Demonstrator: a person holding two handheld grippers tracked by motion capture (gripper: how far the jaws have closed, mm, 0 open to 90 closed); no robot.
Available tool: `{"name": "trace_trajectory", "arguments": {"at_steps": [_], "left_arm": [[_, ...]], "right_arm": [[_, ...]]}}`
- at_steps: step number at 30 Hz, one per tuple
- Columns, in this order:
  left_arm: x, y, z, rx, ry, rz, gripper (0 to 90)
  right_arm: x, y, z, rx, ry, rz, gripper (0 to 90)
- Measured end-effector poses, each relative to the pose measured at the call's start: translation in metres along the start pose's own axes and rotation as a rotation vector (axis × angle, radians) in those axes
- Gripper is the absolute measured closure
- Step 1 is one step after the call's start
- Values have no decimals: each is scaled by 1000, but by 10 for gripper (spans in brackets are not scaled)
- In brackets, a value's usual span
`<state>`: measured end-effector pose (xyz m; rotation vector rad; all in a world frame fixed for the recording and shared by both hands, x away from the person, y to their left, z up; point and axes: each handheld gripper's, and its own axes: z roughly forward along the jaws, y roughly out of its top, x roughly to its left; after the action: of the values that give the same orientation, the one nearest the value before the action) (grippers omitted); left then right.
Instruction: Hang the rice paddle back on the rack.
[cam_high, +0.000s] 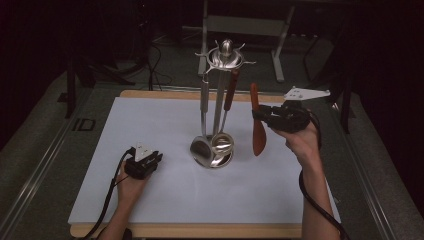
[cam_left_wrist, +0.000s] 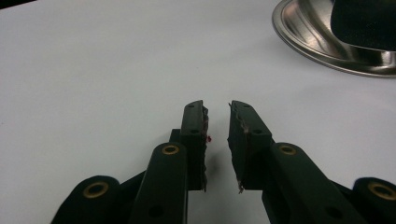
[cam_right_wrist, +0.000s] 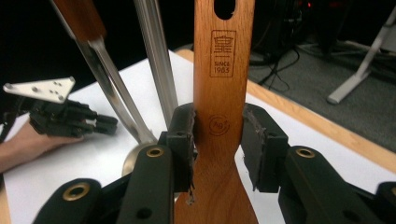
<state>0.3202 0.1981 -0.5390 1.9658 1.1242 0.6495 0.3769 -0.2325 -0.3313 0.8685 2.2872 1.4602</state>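
Observation:
A wooden spatula stands upright in the air, blade down, to the right of a steel utensil rack. My right gripper is shut on its neck, and in the right gripper view the pads clamp the stamped handle from both sides. A steel ladle and a wood-handled utensil hang from the rack's hooks. My left gripper rests on the white mat left of the rack's base. Its jaws stand slightly apart, with nothing between them.
The rack's round steel base sits mid-table, just ahead and to the right of the left gripper. The white mat covers a wooden table with a bare far edge. Stand legs and cables lie on the dark floor behind.

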Motion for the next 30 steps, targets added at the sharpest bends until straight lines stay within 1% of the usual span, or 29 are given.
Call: {"name": "trace_trajectory", "arguments": {"at_steps": [2,4,7,13,14,17,19,20,21,25,28,30], "left_arm": [[0,0,0,-1,-1,1,765],[0,0,0,-3,-1,-1,764],[0,0,0,-2,0,0,764],[0,0,0,0,-3,0,765],[0,0,0,1,-3,1,764],[0,0,1,1,-5,0,764],[0,0,1,-1,-5,-1,764],[0,0,1,0,-6,-1,764],[0,1,1,0,-6,-2,764],[0,1,1,-1,-5,-1,764],[0,1,1,0,-5,-2,763],[0,1,1,0,-5,-2,764]], "right_arm": [[-1,4,-2,-15,11,0,662],[-2,10,-5,-43,30,1,662],[-2,14,-8,-65,49,7,662],[-2,29,-16,-141,109,14,662],[-2,32,-19,-163,123,14,662],[-1,39,-23,-192,145,10,662],[0,44,-25,-206,149,3,662],[0,47,-26,-213,162,1,662],[1,49,-26,-215,165,-2,662],[2,57,-23,-190,154,-11,662],[0,59,-19,-171,169,-10,662],[0,59,-17,-163,191,-4,662]]}}
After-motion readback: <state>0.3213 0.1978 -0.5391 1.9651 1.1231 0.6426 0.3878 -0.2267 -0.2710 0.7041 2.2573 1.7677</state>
